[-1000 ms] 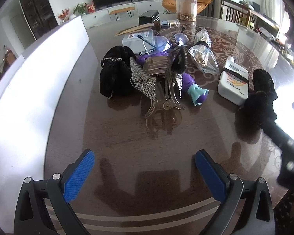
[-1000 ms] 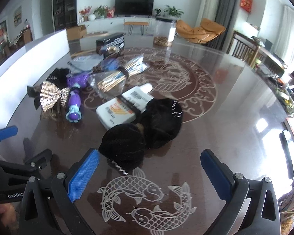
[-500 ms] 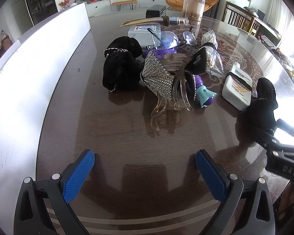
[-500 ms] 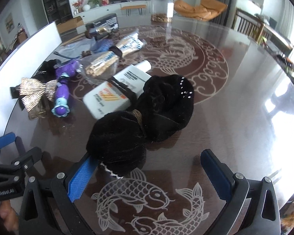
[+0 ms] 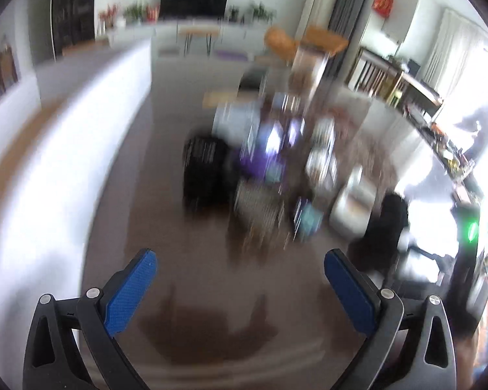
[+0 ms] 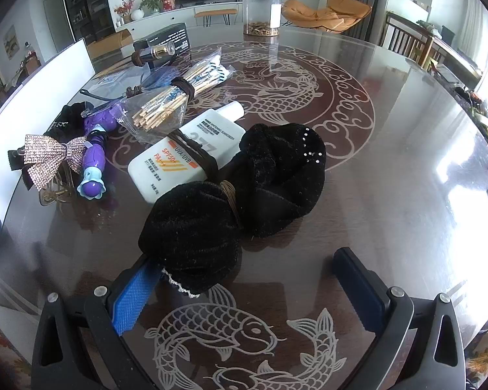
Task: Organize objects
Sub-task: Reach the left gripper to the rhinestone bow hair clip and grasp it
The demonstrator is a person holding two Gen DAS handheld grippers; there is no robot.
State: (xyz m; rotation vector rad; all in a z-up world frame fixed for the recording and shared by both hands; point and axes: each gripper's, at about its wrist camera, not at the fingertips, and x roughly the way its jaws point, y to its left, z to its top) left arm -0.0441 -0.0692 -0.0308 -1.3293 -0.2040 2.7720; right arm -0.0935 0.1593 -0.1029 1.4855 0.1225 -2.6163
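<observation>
Now both tongs gape — right tongs (image 6: 244,279) at black velvet bow (image 6: 234,201), left tongs (image 5: 240,279) clear.

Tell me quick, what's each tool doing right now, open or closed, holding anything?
Left tool: open, holding nothing, above bare table.
Right tool: open, holding nothing; its left pad is at the near edge of the black velvet bow.

Two low wrist views across one table (image 6: 390,162), left blurred, sharing the clutter.
</observation>
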